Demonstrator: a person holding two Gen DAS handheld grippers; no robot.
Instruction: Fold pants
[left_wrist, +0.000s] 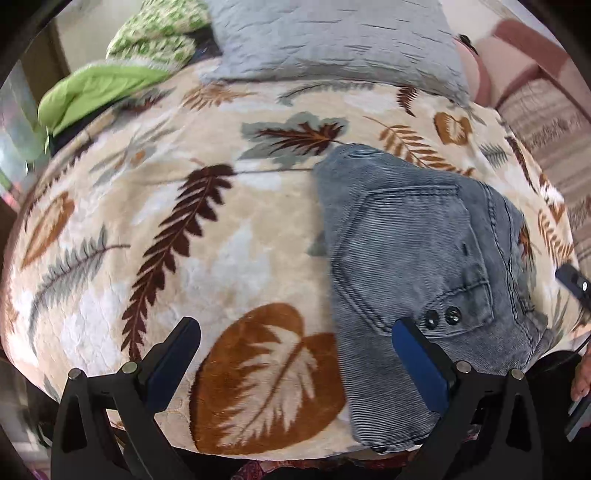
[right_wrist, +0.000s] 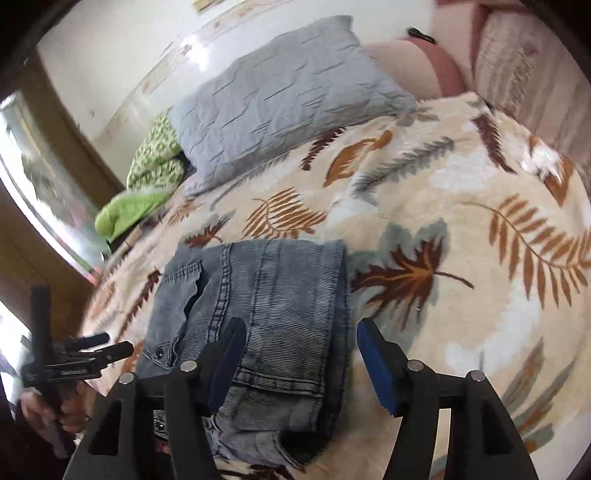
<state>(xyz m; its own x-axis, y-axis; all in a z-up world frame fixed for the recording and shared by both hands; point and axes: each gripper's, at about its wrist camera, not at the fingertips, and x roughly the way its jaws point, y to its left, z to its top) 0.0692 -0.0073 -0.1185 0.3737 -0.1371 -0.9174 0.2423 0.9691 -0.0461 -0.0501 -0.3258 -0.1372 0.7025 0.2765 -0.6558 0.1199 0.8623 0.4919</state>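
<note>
left wrist view: left gripper (left_wrist: 295, 354) low in frame, jaws spread wide and holding nothing; grey pants (left_wrist: 417, 280) right of centre on the leaf-print blanket (left_wrist: 184, 258), folded into a compact block, back pocket and two dark buttons (left_wrist: 441, 316) facing up; right blue pad (left_wrist: 419, 365) over the block's lower left edge, contact impossible to tell; likely the final tidy, so best to press flat and square the edges without dragging the top layer.

right wrist view: right gripper (right_wrist: 299, 362) at bottom centre, jaws wide, empty; pants (right_wrist: 266, 302) at lower centre, partly between the pads; grey pillow (right_wrist: 284, 99) well apart at upper centre; left gripper (right_wrist: 74, 354) at lower left beside the block; worth lifting straight up so nothing snags.
</note>
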